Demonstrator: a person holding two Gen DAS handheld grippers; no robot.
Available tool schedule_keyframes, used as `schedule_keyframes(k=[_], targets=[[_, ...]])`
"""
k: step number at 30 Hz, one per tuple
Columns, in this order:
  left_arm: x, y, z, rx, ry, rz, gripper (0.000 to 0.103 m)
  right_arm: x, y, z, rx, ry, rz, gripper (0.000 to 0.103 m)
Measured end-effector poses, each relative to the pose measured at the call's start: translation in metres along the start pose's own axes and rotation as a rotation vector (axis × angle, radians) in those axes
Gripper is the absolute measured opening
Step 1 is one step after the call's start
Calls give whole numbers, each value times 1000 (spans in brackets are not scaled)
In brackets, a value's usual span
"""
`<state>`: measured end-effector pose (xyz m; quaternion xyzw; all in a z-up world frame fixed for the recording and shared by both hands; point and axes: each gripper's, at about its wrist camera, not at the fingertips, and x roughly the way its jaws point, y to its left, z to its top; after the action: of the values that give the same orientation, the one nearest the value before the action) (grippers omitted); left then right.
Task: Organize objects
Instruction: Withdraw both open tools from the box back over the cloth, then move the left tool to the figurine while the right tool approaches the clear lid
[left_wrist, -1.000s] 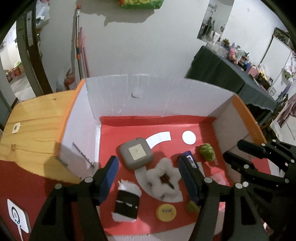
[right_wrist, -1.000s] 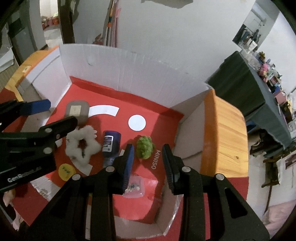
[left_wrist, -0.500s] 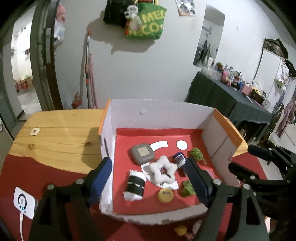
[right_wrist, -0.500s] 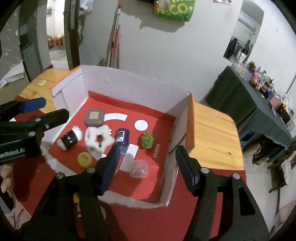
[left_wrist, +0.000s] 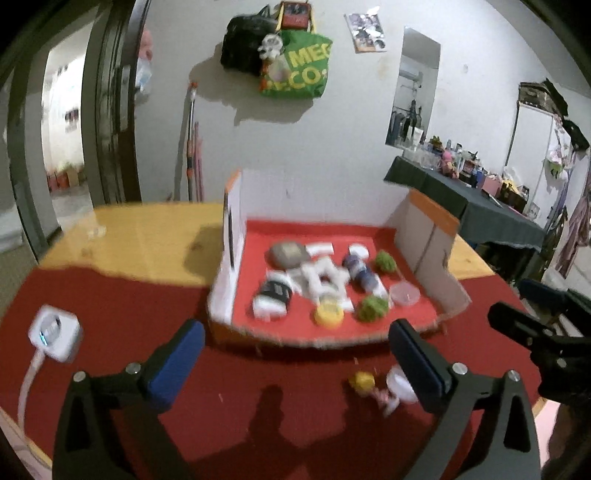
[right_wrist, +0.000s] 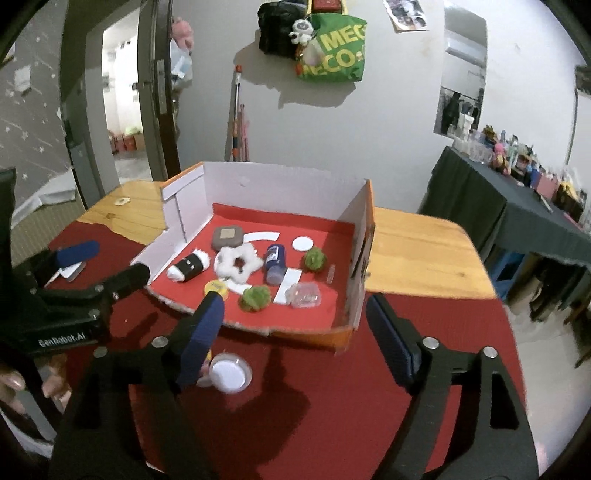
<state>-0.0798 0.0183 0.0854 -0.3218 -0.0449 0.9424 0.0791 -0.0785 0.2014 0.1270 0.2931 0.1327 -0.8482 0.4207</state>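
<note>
A cardboard box (right_wrist: 358, 236) with a red floor holds a grey square case (right_wrist: 227, 237), a white fluffy scrunchie (right_wrist: 236, 260), a blue bottle (right_wrist: 275, 262), two green pompoms (right_wrist: 314, 259) (right_wrist: 255, 297), a yellow cap (right_wrist: 217, 287), a black-and-white roll (right_wrist: 187, 266) and a clear small tub (right_wrist: 304, 294). The box also shows in the left wrist view (left_wrist: 428, 236). Both grippers are open, empty and held in front of the box: left gripper (left_wrist: 295, 362), right gripper (right_wrist: 295, 332). A white round lid (right_wrist: 229, 372) and a small yellow thing (left_wrist: 363, 379) lie on the red cloth before the box.
The box stands on a wooden table (right_wrist: 417, 251) half covered by red cloth (right_wrist: 332, 398). A white plug adapter (left_wrist: 55, 332) with a cable lies at the cloth's left. A wall is behind the table, a doorway to the left, and a dark cluttered table (right_wrist: 517, 206) to the right.
Both grippers have pulled back and up from inside the box to in front of it. Their jaws have opened wider. Items in the box have not moved.
</note>
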Motion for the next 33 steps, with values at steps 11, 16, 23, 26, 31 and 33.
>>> schedule_keyframes(k=[11,16,23,26,31,33], targets=[[28,4,-47,-53,143,-30,102,42,-1,-57,37,137,33,82],[37,-2,-53,-60,209,-91,102,51,-9,-65,57,166,45,82],[48,-23,-56,6,236,-102,102,55,-24,-63,97,184,52,82],[50,-26,-55,35,232,-81,102,56,-29,-63,128,197,94,82],[51,-6,-50,42,217,-37,102,57,-25,-62,119,201,124,82],[51,9,-48,36,207,-1,102,58,-22,-62,117,205,146,82]])
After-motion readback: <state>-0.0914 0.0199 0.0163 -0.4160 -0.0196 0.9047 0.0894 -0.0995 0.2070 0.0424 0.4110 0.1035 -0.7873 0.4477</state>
